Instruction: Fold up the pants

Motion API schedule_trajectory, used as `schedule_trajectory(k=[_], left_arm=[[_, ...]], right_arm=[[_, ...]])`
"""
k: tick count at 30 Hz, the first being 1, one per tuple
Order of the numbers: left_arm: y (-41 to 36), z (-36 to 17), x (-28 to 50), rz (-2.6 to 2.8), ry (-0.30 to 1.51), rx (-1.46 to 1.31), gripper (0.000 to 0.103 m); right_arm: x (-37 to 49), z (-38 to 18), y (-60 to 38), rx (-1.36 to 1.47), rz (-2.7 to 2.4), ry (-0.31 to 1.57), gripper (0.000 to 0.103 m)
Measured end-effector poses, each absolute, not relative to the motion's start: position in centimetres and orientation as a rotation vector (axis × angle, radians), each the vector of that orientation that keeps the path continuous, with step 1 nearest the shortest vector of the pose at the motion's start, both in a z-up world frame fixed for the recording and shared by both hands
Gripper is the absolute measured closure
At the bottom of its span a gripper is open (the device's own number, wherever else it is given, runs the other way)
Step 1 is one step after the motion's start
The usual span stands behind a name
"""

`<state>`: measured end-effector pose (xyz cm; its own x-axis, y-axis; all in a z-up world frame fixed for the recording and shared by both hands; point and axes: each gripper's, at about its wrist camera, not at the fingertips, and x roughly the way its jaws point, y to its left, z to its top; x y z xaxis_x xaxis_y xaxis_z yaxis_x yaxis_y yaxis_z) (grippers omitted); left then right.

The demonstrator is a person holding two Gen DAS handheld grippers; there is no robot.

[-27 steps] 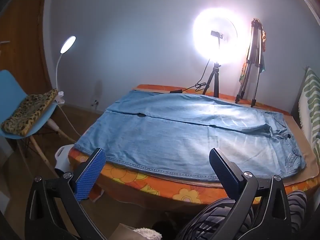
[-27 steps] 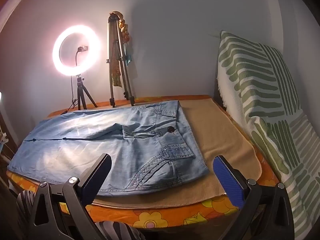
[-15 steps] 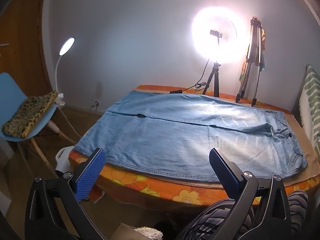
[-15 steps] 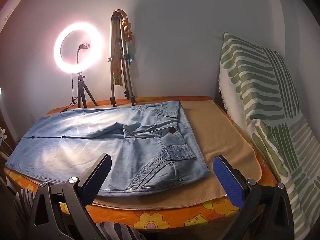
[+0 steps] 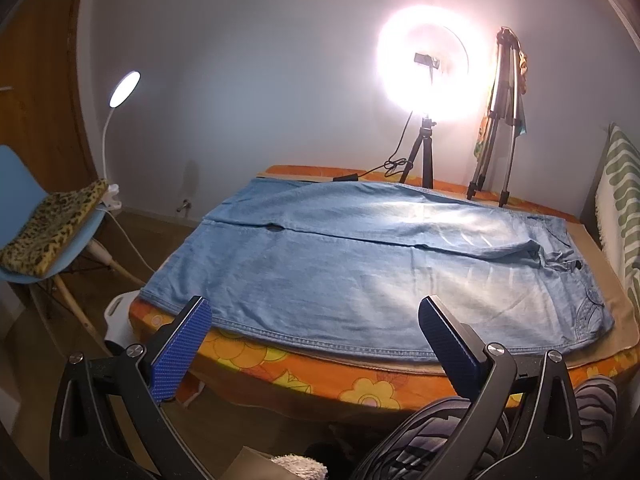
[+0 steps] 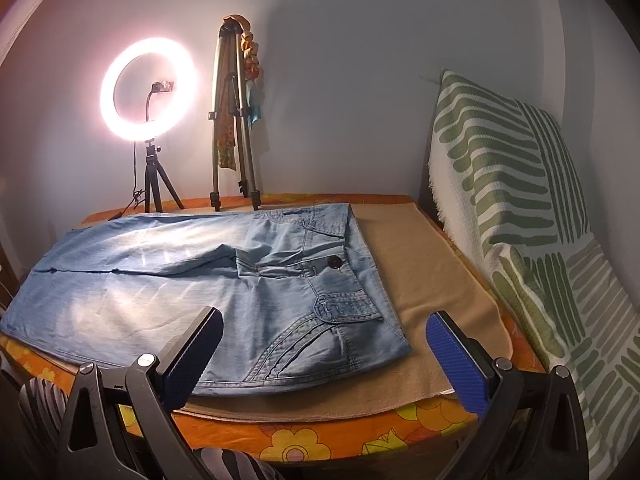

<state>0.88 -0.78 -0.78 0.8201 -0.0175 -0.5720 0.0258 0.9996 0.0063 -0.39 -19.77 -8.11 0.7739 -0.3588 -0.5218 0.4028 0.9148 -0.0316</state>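
Pants (image 5: 360,276): flat on beige mat (image 6: 432,280), waistband at 3 o'clock.
Left gripper (image 5: 314,344): spread, empty; pants at 12 o'clock.
Right gripper (image 6: 324,354): spread, empty, hovering near waistband corner.

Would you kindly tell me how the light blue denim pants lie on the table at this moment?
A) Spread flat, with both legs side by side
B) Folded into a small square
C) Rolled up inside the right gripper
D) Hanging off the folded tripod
A: the light blue denim pants lie spread flat over the beige cloth, both legs side by side and unfolded, while the left gripper and right gripper hang open short of them.
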Motion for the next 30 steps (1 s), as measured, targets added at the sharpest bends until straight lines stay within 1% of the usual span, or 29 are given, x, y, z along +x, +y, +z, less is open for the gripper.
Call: schedule_trajectory(k=[30], left_arm=[[-0.02,-0.63,0.78,-0.015,0.617,0.000,0.000]], right_arm=[[-0.42,-8.18,-19.06,0.083,-0.406,0.532,0.000]])
